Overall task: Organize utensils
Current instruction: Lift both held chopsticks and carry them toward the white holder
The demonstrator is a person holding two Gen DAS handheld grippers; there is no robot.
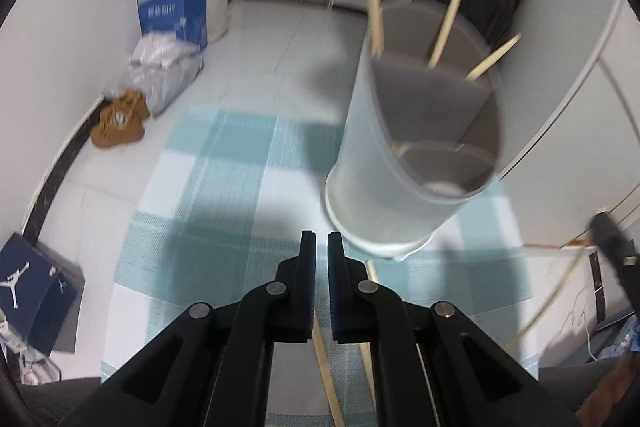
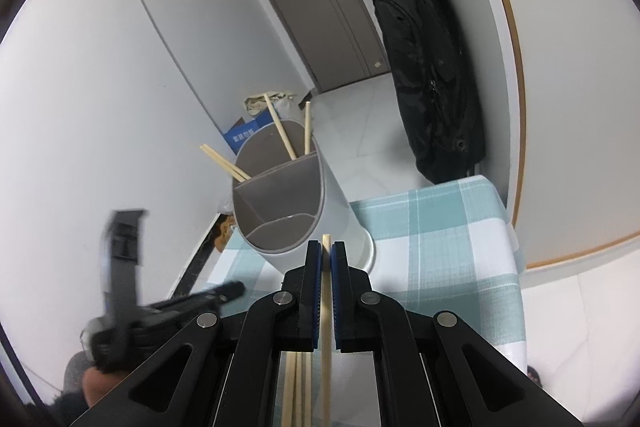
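Your right tongs (image 2: 326,254) clamped one chopstick (image 2: 326,311) near the white holder (image 2: 316,203); your left tongs (image 1: 321,247) hung nearly closed, empty, above the checked surface (image 1: 224,187).

The left gripper (image 1: 321,241) is pointing forward and down with its two fingers drawn close together, a narrow slit showing between the pads and nothing sitting in it. The right gripper (image 2: 327,251) is pinching a single chopstick (image 2: 327,307) between its blue-lined fingers (image 2: 315,267), the stick running along the fingers with its tip poking just past them. In the right wrist view the left gripper is showing as a blurred dark shape at the lower left, with part of the person's hand (image 2: 94,387) beneath it.
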